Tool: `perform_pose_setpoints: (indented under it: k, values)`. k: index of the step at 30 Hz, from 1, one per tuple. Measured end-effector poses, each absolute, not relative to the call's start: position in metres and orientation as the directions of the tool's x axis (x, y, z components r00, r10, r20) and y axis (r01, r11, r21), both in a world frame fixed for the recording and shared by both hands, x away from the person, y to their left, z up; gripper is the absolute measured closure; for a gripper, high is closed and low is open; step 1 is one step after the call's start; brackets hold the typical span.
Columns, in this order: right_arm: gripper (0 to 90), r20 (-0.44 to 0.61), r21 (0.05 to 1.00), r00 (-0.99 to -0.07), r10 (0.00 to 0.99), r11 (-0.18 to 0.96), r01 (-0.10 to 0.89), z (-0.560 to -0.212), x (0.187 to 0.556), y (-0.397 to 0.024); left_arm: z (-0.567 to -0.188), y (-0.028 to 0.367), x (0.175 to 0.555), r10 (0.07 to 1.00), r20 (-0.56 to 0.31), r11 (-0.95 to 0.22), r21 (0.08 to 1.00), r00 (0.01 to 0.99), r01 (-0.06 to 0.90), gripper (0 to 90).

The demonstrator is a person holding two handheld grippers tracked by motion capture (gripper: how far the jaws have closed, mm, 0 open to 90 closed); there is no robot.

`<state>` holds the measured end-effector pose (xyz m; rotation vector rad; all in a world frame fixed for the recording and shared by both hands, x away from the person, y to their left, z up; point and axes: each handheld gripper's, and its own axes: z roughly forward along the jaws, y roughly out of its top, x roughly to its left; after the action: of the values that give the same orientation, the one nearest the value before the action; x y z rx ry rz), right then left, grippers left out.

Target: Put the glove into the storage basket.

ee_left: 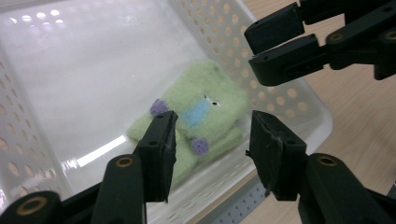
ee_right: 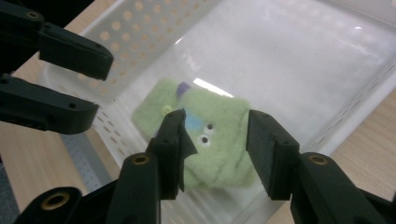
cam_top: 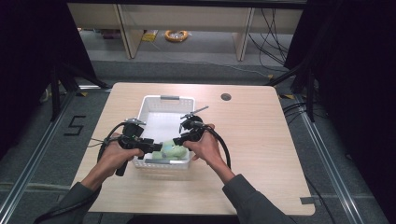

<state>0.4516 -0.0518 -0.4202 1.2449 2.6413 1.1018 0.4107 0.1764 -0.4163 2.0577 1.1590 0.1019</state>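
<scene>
Left tool (cam_top: 155,147), right tool (cam_top: 178,141): jaws apart.

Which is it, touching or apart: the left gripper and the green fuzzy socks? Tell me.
Apart. The left gripper view shows the left gripper open above the basket, the green fuzzy socks lying on its floor below the jaws.

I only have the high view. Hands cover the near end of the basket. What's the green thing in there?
Observer: A folded green fuzzy cloth with a blue patch, purple tufts and two small eyes, lying on the basket floor.
Operator: Left gripper holding it?
Observer: No. The left gripper is open above it, nothing between the pads.
Operator: Right one?
Observer: The right gripper is open too, hovering over the cloth, clear of it.
</scene>
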Motion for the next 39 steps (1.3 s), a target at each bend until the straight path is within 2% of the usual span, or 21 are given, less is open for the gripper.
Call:
perform_pose_setpoints:
  k: [7, 13, 20, 24, 36, 39]
  values:
    - [54.3, 0.280, 0.614, -0.683, 0.675, 0.421, 0.668, -0.410, 0.444, -0.063, -0.413, 0.178, 0.406, 0.767, -0.305, -0.244, 0.675, 0.565, 0.696, 44.4]
    - [52.5, 0.270, 0.648, -0.712, 0.648, 0.425, 0.632, -0.401, 0.435, -0.079, -0.407, 0.176, 0.399, 0.770, -0.290, -0.235, 0.699, 0.569, 0.675, 40.5]
    - [49.4, 0.298, 0.659, -0.707, 0.641, 0.398, 0.638, -0.394, 0.422, -0.099, -0.402, 0.162, 0.380, 0.745, -0.305, -0.227, 0.720, 0.594, 0.655, 36.3]
    - [46.5, 0.284, 0.686, -0.723, 0.630, 0.394, 0.612, -0.393, 0.417, -0.115, -0.402, 0.151, 0.367, 0.720, -0.304, -0.233, 0.741, 0.624, 0.630, 35.9]
    - [42.4, 0.330, 0.709, -0.691, 0.643, 0.315, 0.632, -0.399, 0.399, -0.163, -0.402, 0.128, 0.339, 0.658, -0.282, -0.281, 0.768, 0.698, 0.575, 35.0]
    - [41.6, 0.328, 0.712, -0.690, 0.646, 0.311, 0.630, -0.401, 0.396, -0.171, -0.404, 0.124, 0.337, 0.643, -0.299, -0.276, 0.768, 0.705, 0.577, 35.0]
